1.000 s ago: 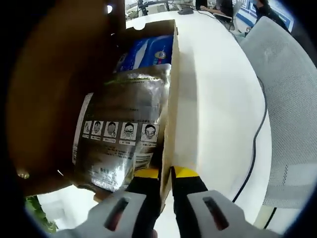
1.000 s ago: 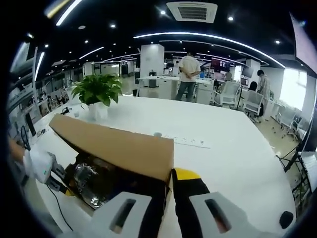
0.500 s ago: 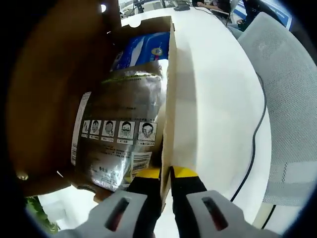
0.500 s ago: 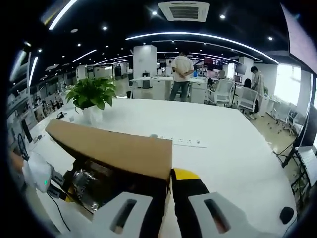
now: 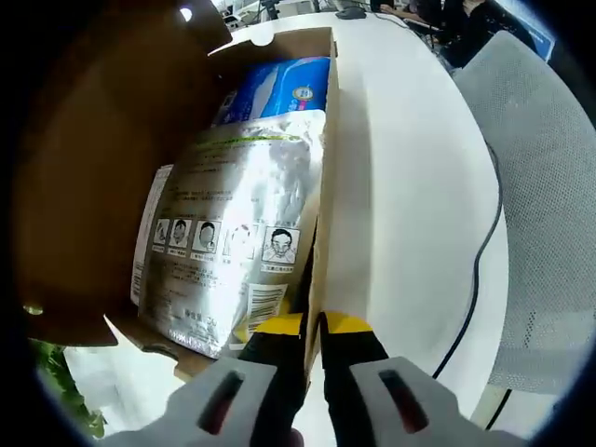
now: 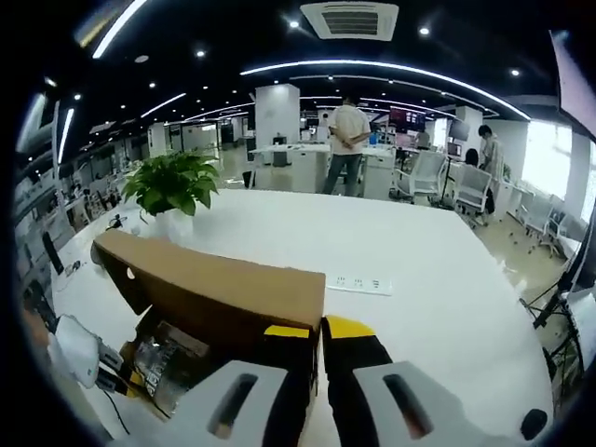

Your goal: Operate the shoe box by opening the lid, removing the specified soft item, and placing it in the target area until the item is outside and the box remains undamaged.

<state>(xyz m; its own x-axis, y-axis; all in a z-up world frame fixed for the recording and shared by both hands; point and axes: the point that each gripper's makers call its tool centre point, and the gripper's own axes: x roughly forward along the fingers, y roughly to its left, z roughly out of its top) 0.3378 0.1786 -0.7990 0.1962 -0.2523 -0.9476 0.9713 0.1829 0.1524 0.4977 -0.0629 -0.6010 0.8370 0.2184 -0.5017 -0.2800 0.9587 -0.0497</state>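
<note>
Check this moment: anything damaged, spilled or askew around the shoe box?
Nothing stands out. The shoe box looks intact, lid raised, silver packet and blue pack lying inside. Each gripper pinches a cardboard edge without visible creasing.

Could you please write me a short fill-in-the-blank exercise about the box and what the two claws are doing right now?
1. The left claw is shut on the brown cardboard box's side ____.
2. The right claw grips the box's raised ____.
3. Beyond the silver foil pouch lies a ____ packet.

Missing words: wall; lid; blue
</note>
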